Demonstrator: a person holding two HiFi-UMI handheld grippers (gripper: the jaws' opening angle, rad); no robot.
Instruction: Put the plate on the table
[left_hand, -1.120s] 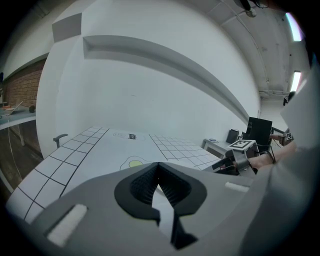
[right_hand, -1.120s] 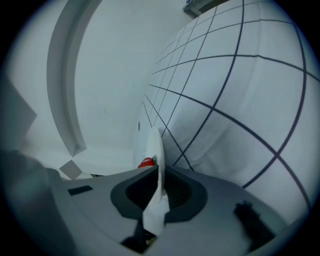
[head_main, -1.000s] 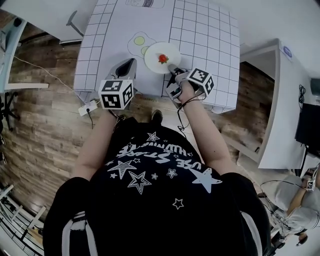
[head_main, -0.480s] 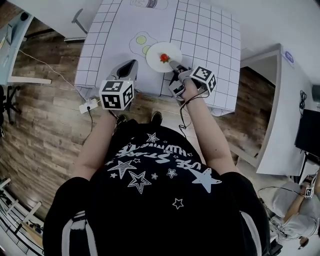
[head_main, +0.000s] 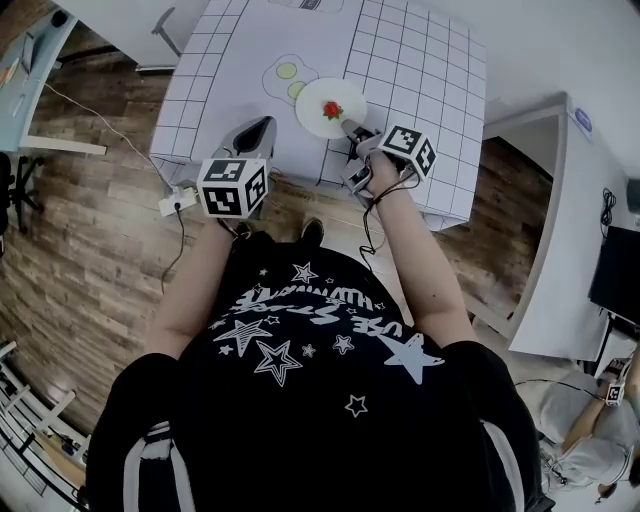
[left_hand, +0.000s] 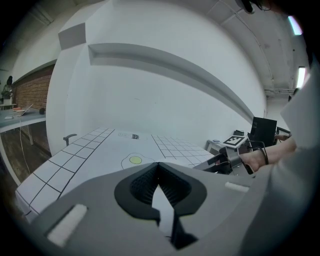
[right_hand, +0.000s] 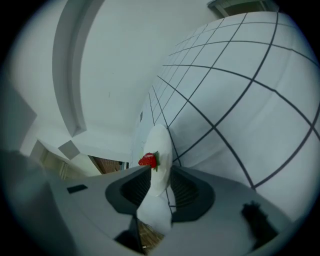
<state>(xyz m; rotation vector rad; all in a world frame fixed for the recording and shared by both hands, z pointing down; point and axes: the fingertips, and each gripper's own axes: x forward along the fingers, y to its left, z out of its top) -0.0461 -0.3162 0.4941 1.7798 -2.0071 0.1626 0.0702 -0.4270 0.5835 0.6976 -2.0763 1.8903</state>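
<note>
A white plate (head_main: 316, 121) with a red strawberry (head_main: 332, 109) on it lies flat on the white gridded table (head_main: 410, 60), beside a printed fried-egg drawing (head_main: 284, 73). My right gripper (head_main: 352, 129) is at the plate's near right rim. In the right gripper view the plate (right_hand: 160, 142) passes between the pads with the strawberry (right_hand: 148, 160) just beyond them, and the right gripper (right_hand: 159, 186) stands open around the rim. My left gripper (head_main: 262, 129) hovers over the table's near edge, left of the plate, shut and empty. In its own view the left gripper (left_hand: 158, 166) has its pads together.
The table's near edge runs just in front of both grippers. A white power strip (head_main: 173, 201) with a cable lies on the wooden floor at the left. A white partition (head_main: 560, 220) stands to the right. The left gripper view shows the egg drawing (left_hand: 135, 160) and the right gripper (left_hand: 220, 161).
The plate stays on the table with the right gripper at its near rim. The head view has shifted a little; the left gripper has not moved.
</note>
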